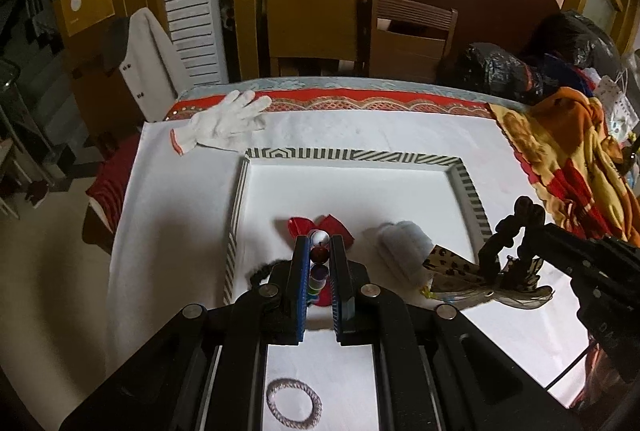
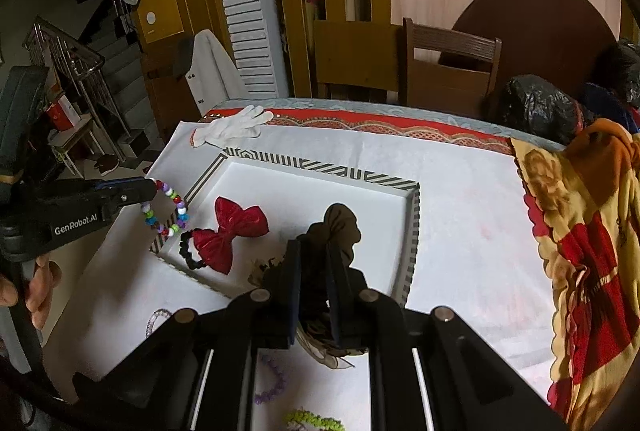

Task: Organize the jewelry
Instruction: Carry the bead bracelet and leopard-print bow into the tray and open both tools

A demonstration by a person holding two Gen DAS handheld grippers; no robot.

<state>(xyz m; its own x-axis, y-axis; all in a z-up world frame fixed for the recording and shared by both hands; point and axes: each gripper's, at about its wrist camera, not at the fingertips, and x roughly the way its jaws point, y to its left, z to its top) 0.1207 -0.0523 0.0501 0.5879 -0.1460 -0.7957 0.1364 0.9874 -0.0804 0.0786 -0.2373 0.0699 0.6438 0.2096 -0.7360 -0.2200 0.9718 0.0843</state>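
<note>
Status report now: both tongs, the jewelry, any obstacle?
Left tongs shut on multicoloured bead bracelet, above tray edge. Right tongs shut on dark scrunchie over tray. Red bow already inside; nothing blocking.

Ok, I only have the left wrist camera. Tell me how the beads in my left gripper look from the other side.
Observer: On the right wrist camera, the bead bracelet hangs as a full loop from the left gripper, lined up with the tray's left rim in that view.
Operator: Report what lies below the right gripper.
Observer: Beneath the right gripper, which is clamped on a dark scrunchie, a purple bracelet and a green bracelet lie on the white cloth, outside the tray.
Operator: Say what the red bow joins onto.
Observer: The red bow has a black hair tie at its near end, and both are inside the tray.
</note>
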